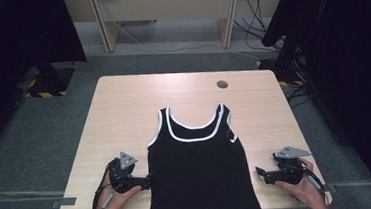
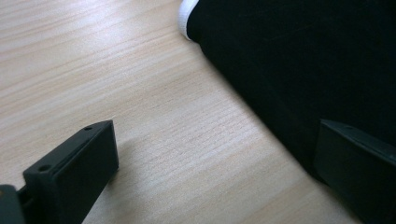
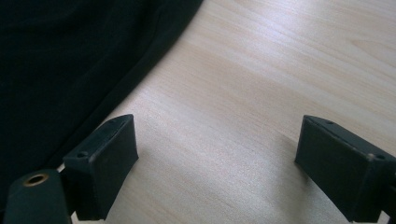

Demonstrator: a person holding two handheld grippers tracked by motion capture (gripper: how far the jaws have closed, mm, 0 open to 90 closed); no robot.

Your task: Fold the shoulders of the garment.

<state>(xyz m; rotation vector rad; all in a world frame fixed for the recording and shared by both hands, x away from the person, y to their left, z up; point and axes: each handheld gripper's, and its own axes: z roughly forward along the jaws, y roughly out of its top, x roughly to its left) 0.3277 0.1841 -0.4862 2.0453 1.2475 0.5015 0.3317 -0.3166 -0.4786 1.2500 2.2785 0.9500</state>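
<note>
— Surface (image 1: 123, 104) first: what lay on it, and where?

— Pale wood, and on it a black tank top (image 1: 199, 173) with white trim at the neck and armholes. It lay flat, straps pointing away from the person, hem hanging over the near edge. It sat a little toward the near half, roughly centred between the two sides.

— Was any fold made?

— None that I could see. Both side edges ran straight from armhole to hem, nothing was doubled over, and the straps lay spread. I judged the work to be at its very start: the top was laid out, and every fold was yet to come.

— And the tools?

— The left gripper (image 1: 147, 180) was low at the top's left side edge, touching or nearly touching the cloth. In the left gripper view its jaws stood wide, one over bare wood, the other over the black fabric (image 2: 299, 70), so the edge ran between them. They had not closed on it.

— The right one?

— The right gripper (image 1: 260, 174) was just beside the right side edge, a little apart from it. In the right gripper view its jaws were also wide, both over bare wood, with the fabric edge (image 3: 70, 70) just past the left jaw. It held nothing.

— So what remained?

— By my reading, gripping both side edges, then all of the folding.
</note>
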